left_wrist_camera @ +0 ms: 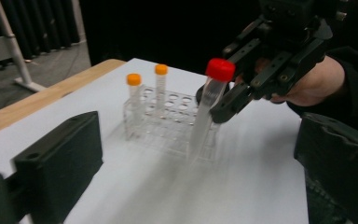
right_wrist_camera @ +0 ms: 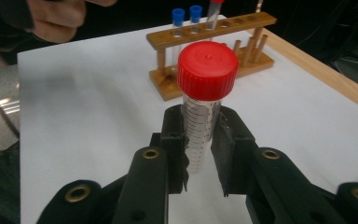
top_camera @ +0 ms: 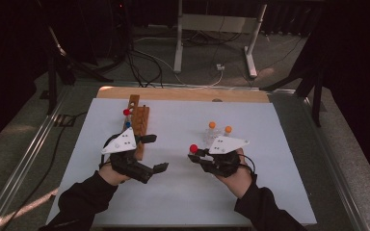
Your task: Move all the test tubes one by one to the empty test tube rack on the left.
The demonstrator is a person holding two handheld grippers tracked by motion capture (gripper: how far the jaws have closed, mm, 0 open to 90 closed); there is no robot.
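A clear tube with a red cap (right_wrist_camera: 207, 70) stands upright between the pads of my right gripper (right_wrist_camera: 198, 140), which is shut on it just below the cap. In the high view the same red-capped tube (top_camera: 193, 148) sits at the tip of my right gripper (top_camera: 197, 155), left of a clear plastic rack (top_camera: 217, 139). In the left gripper view the red-capped tube (left_wrist_camera: 212, 100) hangs tilted over the near side of the clear rack (left_wrist_camera: 168, 121). My left gripper (top_camera: 155, 153) stands wide open beside a wooden rack (top_camera: 139, 126), with nothing between its jaws.
Two orange-capped tubes (left_wrist_camera: 134, 80) (left_wrist_camera: 161, 70) stand in the clear rack. The wooden rack (right_wrist_camera: 214, 42) holds two blue-capped tubes (right_wrist_camera: 178, 16) and a red-capped one (top_camera: 126, 112). A white mat (top_camera: 183, 192) covers the table, with a bare wooden strip (top_camera: 183, 94) at the far edge.
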